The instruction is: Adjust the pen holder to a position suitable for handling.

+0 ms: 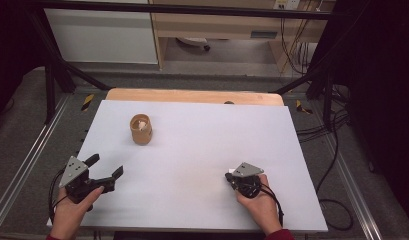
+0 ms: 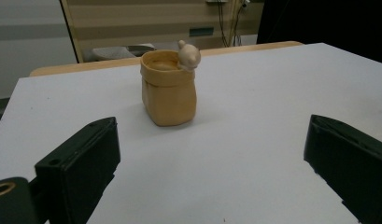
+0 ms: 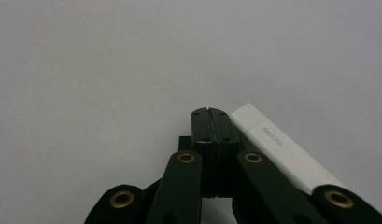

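A person's two hands rest at the near edge of a white-covered table (image 1: 202,150), each holding a hand-held gripper. The left hand-held gripper (image 1: 107,168) sits at the near left corner with its jaws spread wide apart and nothing between them; its view looks across the table at a small tan pot (image 2: 169,88) standing upright well ahead of the jaws, with a pale rounded figure (image 2: 188,56) perched at its rim. From the high view the pot (image 1: 141,129) stands on the left half of the table, toward the far side. The right hand-held gripper (image 3: 210,113), at the near right, has its jaws pressed together, empty. A white stick marked "GLOO" (image 3: 282,151) lies on the table just beside them, against the right jaw.
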A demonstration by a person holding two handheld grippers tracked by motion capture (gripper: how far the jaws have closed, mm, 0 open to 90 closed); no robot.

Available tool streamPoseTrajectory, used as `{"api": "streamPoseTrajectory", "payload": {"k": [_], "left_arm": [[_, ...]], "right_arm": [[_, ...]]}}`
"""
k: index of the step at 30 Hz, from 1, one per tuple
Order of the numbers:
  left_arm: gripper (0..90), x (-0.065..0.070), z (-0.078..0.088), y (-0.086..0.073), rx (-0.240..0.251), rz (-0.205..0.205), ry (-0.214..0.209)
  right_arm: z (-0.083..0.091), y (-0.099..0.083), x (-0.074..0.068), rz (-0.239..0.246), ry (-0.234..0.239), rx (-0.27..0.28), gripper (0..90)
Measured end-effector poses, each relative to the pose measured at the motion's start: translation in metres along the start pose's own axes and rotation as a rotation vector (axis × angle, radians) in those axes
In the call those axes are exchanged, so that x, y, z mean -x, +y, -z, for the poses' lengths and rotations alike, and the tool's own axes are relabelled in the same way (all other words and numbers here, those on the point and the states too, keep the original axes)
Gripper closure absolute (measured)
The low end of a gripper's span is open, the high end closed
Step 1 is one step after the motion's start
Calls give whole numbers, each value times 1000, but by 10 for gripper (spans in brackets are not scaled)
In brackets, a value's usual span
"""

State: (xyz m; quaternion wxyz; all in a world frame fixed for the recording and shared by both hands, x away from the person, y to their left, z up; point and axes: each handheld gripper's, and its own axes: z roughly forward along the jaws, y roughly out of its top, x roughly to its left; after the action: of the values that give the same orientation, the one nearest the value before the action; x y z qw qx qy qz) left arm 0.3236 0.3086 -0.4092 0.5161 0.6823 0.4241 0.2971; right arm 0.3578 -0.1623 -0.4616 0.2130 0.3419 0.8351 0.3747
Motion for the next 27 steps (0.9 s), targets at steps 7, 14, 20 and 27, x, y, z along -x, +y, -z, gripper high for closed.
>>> {"api": "streamPoseTrajectory", "payload": {"k": [7,14,20,27], "left_arm": [[34,0,0,0,0,0,0],[34,0,0,0,-1,0,1],[34,0,0,0,-1,1,1],[34,-1,0,0,-3,2,1]], "right_arm": [[-1,1,0,-6,-3,-1,900],[-2,2,1,-10,-7,-3,900],[-1,1,0,-6,1,-4,900],[0,1,-1,-6,10,-3,900]]}}
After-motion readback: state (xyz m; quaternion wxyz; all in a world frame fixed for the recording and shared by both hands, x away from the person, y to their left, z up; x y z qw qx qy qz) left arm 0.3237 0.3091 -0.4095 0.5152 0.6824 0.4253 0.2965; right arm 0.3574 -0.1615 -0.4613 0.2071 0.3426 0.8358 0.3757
